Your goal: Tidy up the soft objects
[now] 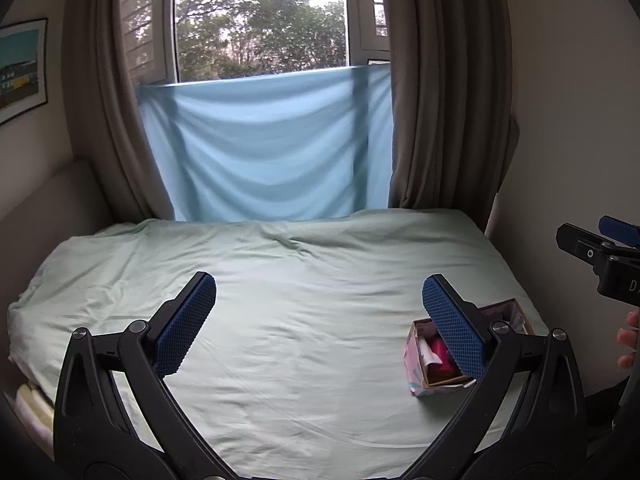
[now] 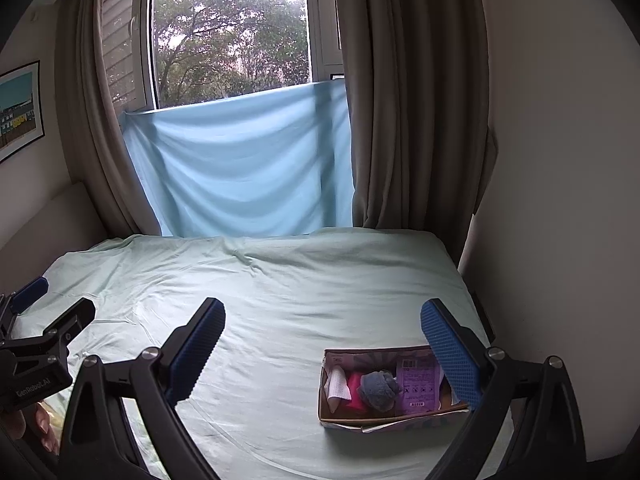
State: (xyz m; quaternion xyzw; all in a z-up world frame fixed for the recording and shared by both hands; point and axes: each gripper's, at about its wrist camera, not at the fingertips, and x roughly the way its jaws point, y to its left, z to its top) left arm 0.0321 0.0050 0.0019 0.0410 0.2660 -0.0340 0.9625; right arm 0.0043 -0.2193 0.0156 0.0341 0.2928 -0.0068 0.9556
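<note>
The cardboard box (image 2: 394,386) sat on the bed (image 2: 280,300), low and toward its right side, below and partly behind the right gripper's (image 2: 322,350) right-hand finger — nothing lay between the fingers themselves. Both grippers hung above the sheet with their fingers spread wide and holding nothing; the left gripper (image 1: 319,324) was over the middle of the bed, the box beside its right finger.

The box's long axis ran roughly left to right across the bed, its open top facing up. Inside it, packed side by side, were a white cloth (image 2: 336,386) at the left end, a pink soft item (image 2: 354,394) next to it, and a grey-blue fuzzy ball (image 2: 378,390) touching the pink one; a purple printed flap (image 2: 418,388) filled the right part.

The bed wore a wrinkled pale green sheet. Behind it a light blue cloth (image 2: 240,168) hung across the lower window (image 2: 230,32) between brown curtains (image 2: 412,100) — a framed picture (image 2: 18,112) hung on the left wall.
</note>
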